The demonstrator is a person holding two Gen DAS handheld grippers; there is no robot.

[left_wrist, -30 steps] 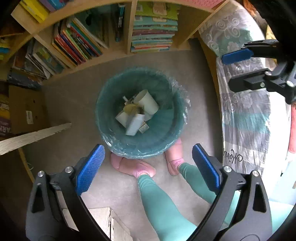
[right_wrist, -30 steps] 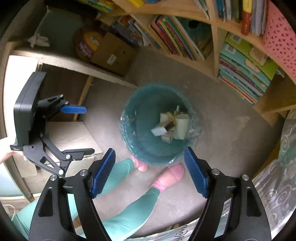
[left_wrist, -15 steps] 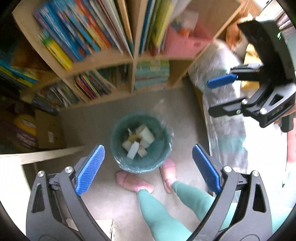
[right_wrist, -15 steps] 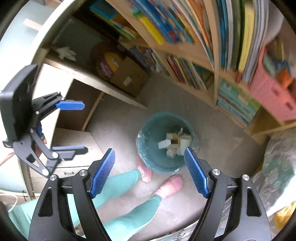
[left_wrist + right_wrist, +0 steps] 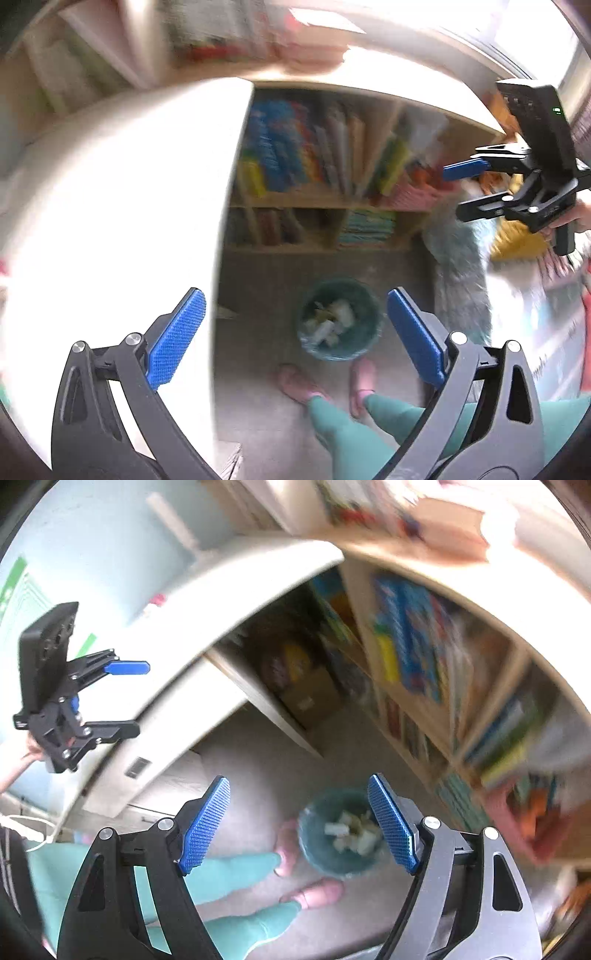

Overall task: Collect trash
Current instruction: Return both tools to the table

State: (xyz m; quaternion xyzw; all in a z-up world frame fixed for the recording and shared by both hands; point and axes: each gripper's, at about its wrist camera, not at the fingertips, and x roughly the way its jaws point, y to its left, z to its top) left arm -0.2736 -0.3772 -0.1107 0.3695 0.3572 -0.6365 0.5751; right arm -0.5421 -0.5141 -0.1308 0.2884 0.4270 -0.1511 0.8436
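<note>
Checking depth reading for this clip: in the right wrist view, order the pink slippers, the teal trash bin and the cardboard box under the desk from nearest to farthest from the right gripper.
1. Pink slippers, on the floor just below the right gripper.
2. Teal trash bin, just past the slippers, holding paper scraps.
3. Cardboard box, farthest, up-frame under the desk.
</note>
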